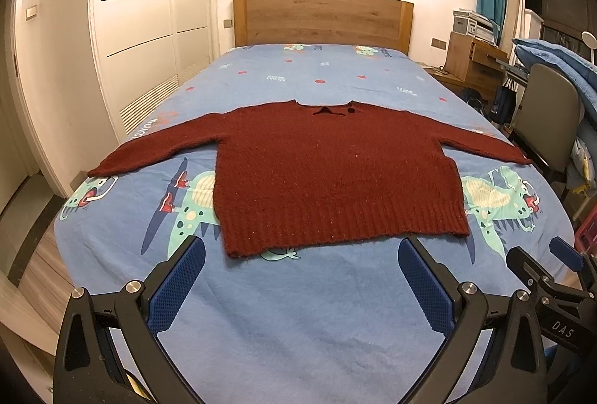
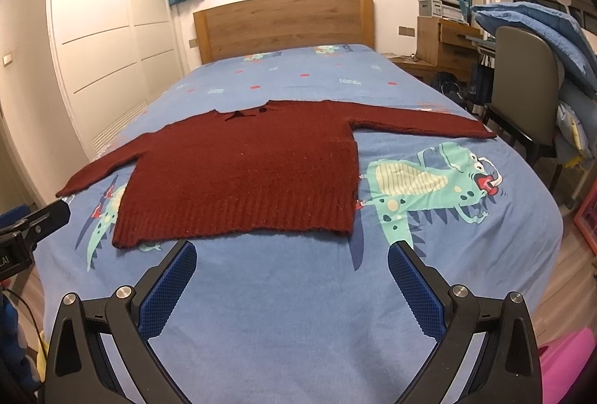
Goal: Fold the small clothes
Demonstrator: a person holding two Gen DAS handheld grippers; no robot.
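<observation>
A: Where is the dark red ribbed knit sweater (image 1: 335, 176)?

B: Flat on the bed's blue sheet printed with green dinosaurs (image 1: 298, 310), across the middle of the width. Its ribbed hem lies toward the foot edge, its neckline toward the wooden headboard (image 1: 322, 18). Both sleeves are spread out, the cuffs reaching close to the two side edges of the bed.

A: And the left gripper with black arms and blue textured pads (image 1: 301, 256)?

B: Fingers spread wide, holding nothing. It hangs above the foot end, near the hem, apart from it.

A: The right gripper of the same build (image 2: 292, 258)?

B: Also splayed and empty, over the foot end toward the hem's right corner, not touching the knit.

A: Anything beside the bed?

B: A grey chair (image 2: 522, 87) stands by the right edge.
</observation>
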